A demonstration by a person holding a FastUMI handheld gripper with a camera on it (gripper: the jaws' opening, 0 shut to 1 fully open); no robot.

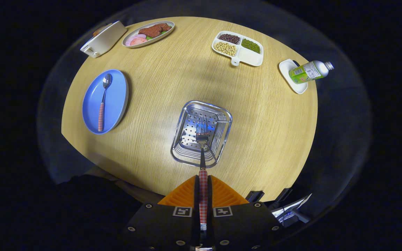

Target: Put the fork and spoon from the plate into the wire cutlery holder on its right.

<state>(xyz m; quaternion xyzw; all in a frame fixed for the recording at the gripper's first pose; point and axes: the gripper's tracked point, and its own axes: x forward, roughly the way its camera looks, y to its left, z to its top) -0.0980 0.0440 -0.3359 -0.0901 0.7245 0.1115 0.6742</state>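
The gripper (203, 188) pinches the fork (202, 146) by its checked handle, tines over the wire holder (187, 153) at frame centre. Step in hand: depositing the fork. Next: lower, then release. The spoon (103, 101) lies on the blue plate (117, 104), centre left.

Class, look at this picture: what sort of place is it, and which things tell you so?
Probably a dining table laid for a meal: a wooden table with a blue plate holding a spoon, dishes of food, and a wire cutlery holder. The gripper is shut on a fork above the holder.
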